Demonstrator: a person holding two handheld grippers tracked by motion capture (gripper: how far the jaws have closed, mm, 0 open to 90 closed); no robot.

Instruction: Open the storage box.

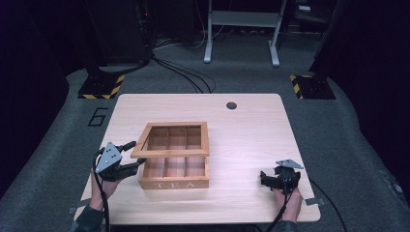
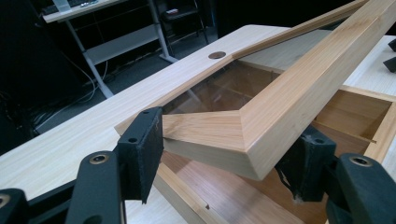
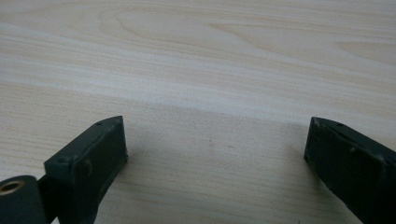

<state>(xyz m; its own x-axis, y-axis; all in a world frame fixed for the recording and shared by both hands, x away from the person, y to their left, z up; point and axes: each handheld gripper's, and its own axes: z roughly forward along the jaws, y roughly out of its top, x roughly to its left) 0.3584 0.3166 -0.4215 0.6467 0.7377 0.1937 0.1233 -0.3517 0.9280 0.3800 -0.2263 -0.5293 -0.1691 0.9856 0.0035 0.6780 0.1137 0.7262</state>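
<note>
Left gripper [image 2: 229,154] jaws straddle raised lid [image 2: 299,88] corner of tea box [image 1: 175,182], contact unclear. Right gripper [image 3: 215,154] wide open, empty, right of box.

Grey desk frame [image 1: 241,21], perhaps; floor cables [image 1: 186,72].

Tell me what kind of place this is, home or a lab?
Probably a lab or recording studio, not a home: black curtains ring a lone wooden table, hazard-striped stand bases sit on grey carpet with loose cables, and a metal workbench frame stands behind.
</note>
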